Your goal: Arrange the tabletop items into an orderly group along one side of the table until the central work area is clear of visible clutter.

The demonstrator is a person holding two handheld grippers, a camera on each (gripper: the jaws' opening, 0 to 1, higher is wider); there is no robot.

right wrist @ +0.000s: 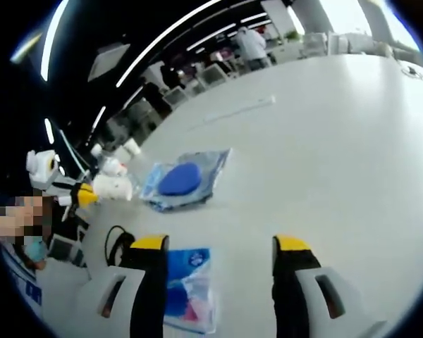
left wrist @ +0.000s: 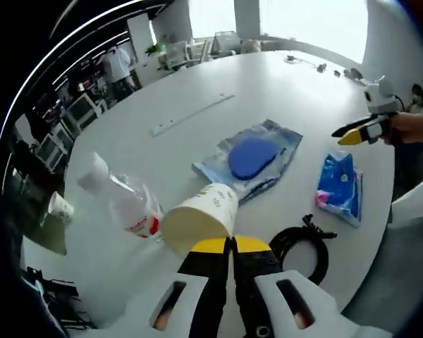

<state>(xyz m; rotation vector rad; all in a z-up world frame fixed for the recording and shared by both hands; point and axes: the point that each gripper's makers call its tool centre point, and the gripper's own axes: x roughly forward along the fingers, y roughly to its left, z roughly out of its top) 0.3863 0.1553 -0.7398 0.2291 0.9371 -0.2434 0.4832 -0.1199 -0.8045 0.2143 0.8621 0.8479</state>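
Note:
My left gripper is shut on the rim of a paper cup, which it holds tilted above the white table. Left of the cup a clear plastic bottle with a red label lies on its side. A clear bag holding a blue pad lies in the middle, and a blue tissue pack lies to its right. A black cable coil rests near the table edge. My right gripper stands open above the table, with the tissue pack beside its left jaw. It appears in the left gripper view as the right gripper.
A long white strip lies farther out on the table. A second paper cup stands at the left table edge. Small items sit at the far end. Desks, chairs and a person are beyond the table.

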